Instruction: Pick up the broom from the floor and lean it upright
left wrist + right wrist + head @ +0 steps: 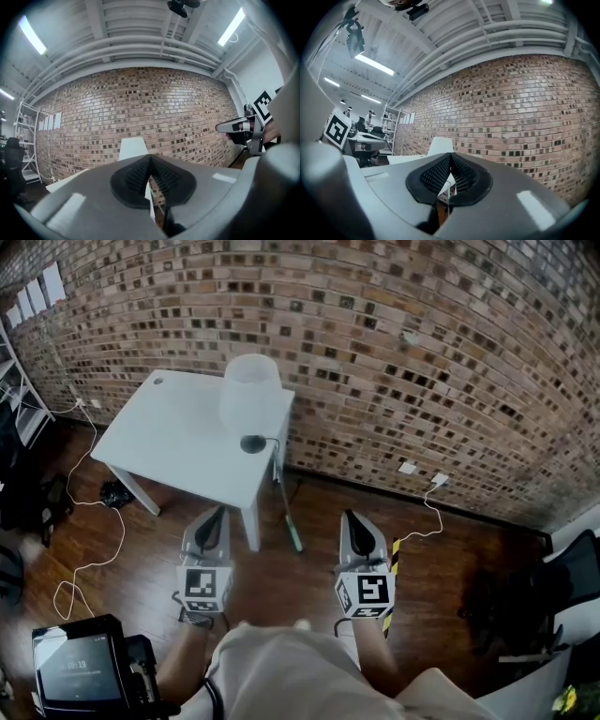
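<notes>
Well, the broom (285, 505), as I read it, is the slim pole with the green foot just off the near right corner of the table (178, 442). In the head view its long axis runs from about 11 o'clock at the top, at the table's edge beside the lamp (250, 390), to about 5 o'clock at the green end on the floor (309, 592). I judge that it stands steeply and leans on the table rather than lying flat, though I cannot tell whether its top truly touches the edge.

It sits between my two tools and ahead of them. From the left tongs (217, 514) it lies toward 2 o'clock, and from the right tongs (352, 517) toward 10 o'clock, apart from both. The green foot is a little nearer the right ones, the top a little nearer the left.

Both tongs point level at the brick wall (422, 352). Each gripper view shows them pressed together with nothing caught between, so I hold nothing. If the pole needs a steadier lean, either hand would have to open and reach inward and forward. The right has the shorter way to the lower shaft.
</notes>
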`<state>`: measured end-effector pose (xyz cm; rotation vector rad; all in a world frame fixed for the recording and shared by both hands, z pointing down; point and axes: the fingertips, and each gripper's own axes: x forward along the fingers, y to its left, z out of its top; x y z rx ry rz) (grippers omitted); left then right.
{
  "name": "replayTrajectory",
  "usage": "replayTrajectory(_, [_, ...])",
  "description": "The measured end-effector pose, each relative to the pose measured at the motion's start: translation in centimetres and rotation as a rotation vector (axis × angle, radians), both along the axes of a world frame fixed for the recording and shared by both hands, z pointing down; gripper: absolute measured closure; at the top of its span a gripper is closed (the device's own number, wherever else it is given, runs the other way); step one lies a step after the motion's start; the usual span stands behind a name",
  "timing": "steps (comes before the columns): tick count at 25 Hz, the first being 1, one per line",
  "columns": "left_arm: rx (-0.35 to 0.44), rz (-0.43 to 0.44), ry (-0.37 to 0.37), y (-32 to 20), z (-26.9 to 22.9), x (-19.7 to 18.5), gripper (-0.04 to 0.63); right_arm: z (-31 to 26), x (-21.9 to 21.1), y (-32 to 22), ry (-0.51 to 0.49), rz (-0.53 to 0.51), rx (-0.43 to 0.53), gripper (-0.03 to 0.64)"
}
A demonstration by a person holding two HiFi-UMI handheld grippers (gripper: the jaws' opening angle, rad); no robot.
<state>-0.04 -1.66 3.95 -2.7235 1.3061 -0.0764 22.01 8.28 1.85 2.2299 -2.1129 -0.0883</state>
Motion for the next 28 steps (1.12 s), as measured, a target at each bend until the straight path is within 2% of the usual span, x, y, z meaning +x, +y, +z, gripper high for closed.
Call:
replayTrajectory(10, [-0.022, 0.049, -0.011, 0.9, 1.3, -2.1, 0.595, 0.7, -1.5, 1.8, 0.007, 0.066, -0.048, 0.603])
replayTrajectory(15, [-0.028, 0.157, -0.008, 3.7, 3.2, -2.8, 0.595, 2.4, -3.3, 4.2, 0.006, 0.125, -0.082, 0.603])
replayTrajectory(20, [-0.050, 0.169, 0.012, 6.8, 4.0, -4.9, 0.595, 2.8, -5.0, 6.8, 0.005, 0.130, -0.101, 0.603])
replayTrajectory(23, [-0.042, 0.183, 0.023, 9.5, 3.6, -5.3, 0.595, 1.5, -4.9, 8.5, -0.005, 0.138, -0.070, 0.603])
replayTrajectory(28, [-0.016, 0.132, 0.000, 14.3, 2.5, -5.8, 0.595, -1.0, -5.1, 13.3, 0.002, 0.112, -0.019, 0.603])
